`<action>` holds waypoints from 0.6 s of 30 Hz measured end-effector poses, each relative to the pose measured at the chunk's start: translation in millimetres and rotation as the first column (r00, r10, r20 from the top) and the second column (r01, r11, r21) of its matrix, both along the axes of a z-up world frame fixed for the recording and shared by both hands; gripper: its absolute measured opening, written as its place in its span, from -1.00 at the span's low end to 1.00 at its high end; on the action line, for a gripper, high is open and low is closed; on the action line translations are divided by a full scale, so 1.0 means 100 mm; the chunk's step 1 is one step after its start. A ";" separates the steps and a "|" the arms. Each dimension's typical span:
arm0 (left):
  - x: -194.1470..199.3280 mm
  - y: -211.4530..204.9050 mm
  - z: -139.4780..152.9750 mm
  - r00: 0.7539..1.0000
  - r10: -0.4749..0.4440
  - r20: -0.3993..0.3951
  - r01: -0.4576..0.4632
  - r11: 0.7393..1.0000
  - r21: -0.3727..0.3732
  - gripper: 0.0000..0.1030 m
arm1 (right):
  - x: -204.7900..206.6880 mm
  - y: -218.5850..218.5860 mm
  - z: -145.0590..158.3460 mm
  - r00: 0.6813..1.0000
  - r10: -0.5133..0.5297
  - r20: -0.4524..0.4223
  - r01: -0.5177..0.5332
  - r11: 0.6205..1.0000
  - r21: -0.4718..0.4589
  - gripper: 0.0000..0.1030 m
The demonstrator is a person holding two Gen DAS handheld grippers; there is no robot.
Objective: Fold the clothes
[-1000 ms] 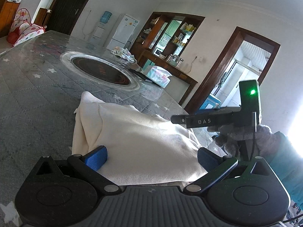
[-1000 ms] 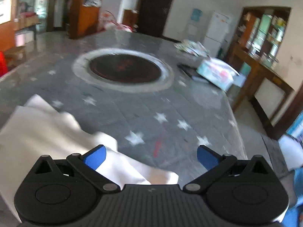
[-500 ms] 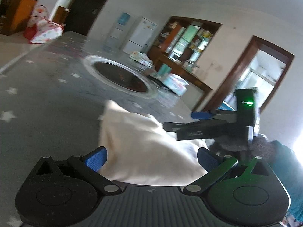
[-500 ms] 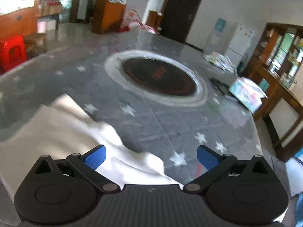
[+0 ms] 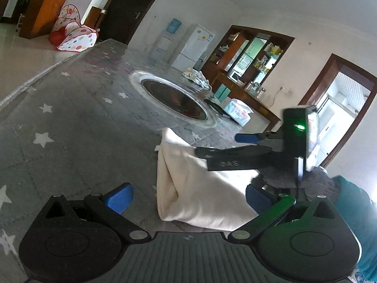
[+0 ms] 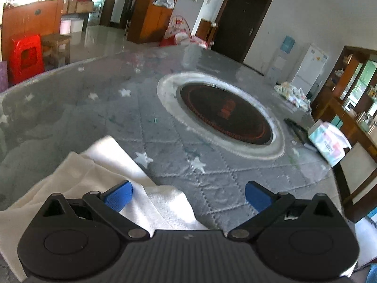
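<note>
A cream garment [image 5: 200,188] lies in a loosely folded heap on the grey star-patterned desk [image 5: 70,122], on the near side of the round dark inset [image 5: 174,99] at its centre. The left hand-held gripper [image 5: 186,197] hovers low just in front of the heap with its blue pads spread wide and nothing between them; the cloth shows through the gap without being clasped. The right hand-held gripper [image 5: 226,146], seen from the left wrist view, reaches over the far upper part of the garment, its fingers parted and released; in its own view [image 6: 188,195] the blue pads stand wide apart above a white corner of the cloth [image 6: 132,179], gripping nothing. Whether either tool touches the fabric cannot be told. The step in hand appears to be a re-grasp between folds: both tools are free and poised over the heap. The garment looks bunched rather than flat, with one edge raised, so the fold seems incomplete. The next move likely calls for each tool to close on a separate edge or corner, taking a single layer, then lifting evenly so the soft cloth does not sag or drag across the quilted cover.
</note>
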State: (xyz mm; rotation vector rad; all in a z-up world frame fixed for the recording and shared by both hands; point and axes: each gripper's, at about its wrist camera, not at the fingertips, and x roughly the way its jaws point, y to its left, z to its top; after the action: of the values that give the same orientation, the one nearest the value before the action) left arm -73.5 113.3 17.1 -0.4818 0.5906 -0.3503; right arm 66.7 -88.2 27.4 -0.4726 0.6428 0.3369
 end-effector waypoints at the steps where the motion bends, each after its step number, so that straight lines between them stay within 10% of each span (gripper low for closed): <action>1: 0.01 0.01 0.01 1.000 0.007 0.002 -0.008 1.000 0.002 1.00 | -0.05 -0.02 0.04 1.000 0.011 0.009 -0.011 1.000 0.003 1.00; 18: 0.33 0.04 0.05 0.995 0.086 -0.057 -0.084 0.996 0.022 0.73 | -1.20 0.15 0.11 0.937 0.348 -0.038 -0.346 0.937 0.044 0.80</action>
State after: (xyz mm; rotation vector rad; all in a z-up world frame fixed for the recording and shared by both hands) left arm -40.5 117.1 21.9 -0.4983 0.6271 -0.2500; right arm -53.3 -72.7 38.7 -0.5454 0.5946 0.6957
